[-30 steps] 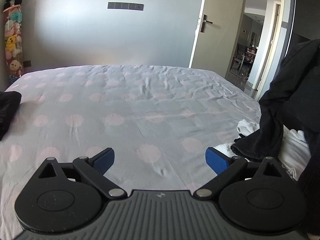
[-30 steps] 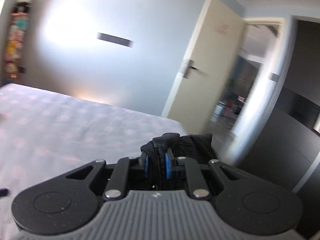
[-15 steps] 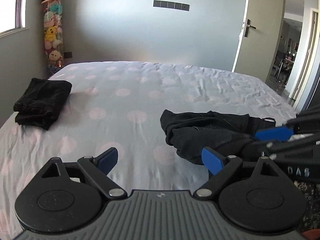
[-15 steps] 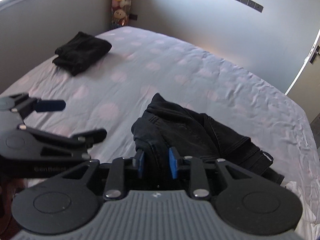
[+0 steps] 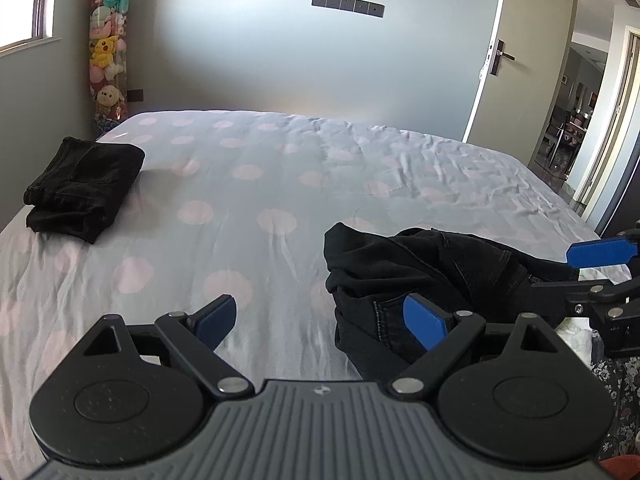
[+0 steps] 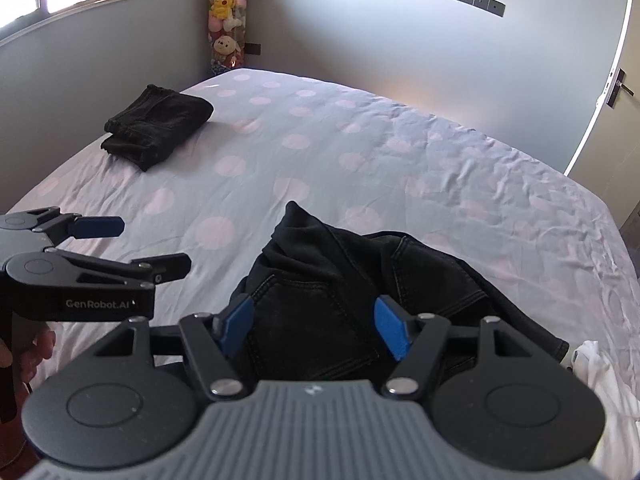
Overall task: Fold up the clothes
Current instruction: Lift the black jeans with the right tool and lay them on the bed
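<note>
A crumpled pair of black jeans lies on the near right part of the bed. My right gripper hovers right over its near edge. Its jaws are opening; the denim sits between and below the blue pads, which do not press on it. In the left wrist view the right gripper reaches in from the right edge. My left gripper stands open and holds nothing, just left of the jeans above bare sheet. A folded black garment rests at the bed's far left.
The bed sheet is pale with pink dots and wrinkled on the right. White clothing lies at the near right edge. A column of plush toys stands in the far left corner. A door stands open to the right.
The right gripper came down with the black jeans onto the bed, and its pads spread off the denim. The left gripper swung left, then held still.
</note>
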Action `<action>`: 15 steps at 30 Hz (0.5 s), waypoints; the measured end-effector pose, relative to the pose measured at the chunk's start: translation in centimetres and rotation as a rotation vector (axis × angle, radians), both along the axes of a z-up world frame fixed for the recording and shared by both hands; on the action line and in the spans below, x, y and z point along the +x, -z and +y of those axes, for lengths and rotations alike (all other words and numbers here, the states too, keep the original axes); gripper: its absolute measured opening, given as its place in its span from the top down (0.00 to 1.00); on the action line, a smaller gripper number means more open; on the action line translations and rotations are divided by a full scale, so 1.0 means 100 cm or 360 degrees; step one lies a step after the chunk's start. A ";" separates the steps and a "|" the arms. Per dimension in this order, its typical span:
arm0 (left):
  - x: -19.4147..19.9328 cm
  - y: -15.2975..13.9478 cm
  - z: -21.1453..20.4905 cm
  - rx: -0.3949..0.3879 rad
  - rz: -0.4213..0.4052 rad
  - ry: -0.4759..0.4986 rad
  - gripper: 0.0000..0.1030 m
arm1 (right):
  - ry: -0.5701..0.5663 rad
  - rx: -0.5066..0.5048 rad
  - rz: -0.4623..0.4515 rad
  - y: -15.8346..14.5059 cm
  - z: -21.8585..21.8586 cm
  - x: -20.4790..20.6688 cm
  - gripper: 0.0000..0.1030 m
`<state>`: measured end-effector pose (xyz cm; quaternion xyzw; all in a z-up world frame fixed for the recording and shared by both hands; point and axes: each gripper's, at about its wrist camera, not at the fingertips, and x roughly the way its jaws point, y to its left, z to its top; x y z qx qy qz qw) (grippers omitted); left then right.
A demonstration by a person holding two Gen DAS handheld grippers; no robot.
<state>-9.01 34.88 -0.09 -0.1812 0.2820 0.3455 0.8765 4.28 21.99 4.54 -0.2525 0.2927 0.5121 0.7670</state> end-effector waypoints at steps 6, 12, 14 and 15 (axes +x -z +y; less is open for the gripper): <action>0.007 0.002 -0.011 -0.0026 0.0021 0.0048 0.00 | 0.0125 0.0004 0.0047 0.015 -0.021 0.016 0.29; 0.029 0.025 -0.032 -0.0106 0.0083 0.0168 0.00 | 0.0353 -0.0033 0.0178 0.051 -0.056 0.054 0.29; 0.033 0.035 -0.035 -0.0138 0.0117 0.0177 0.00 | 0.0351 -0.0056 0.0222 0.066 -0.066 0.053 0.29; 0.034 0.040 -0.035 -0.0142 0.0135 0.0175 0.00 | 0.0337 -0.0068 0.0242 0.073 -0.070 0.050 0.29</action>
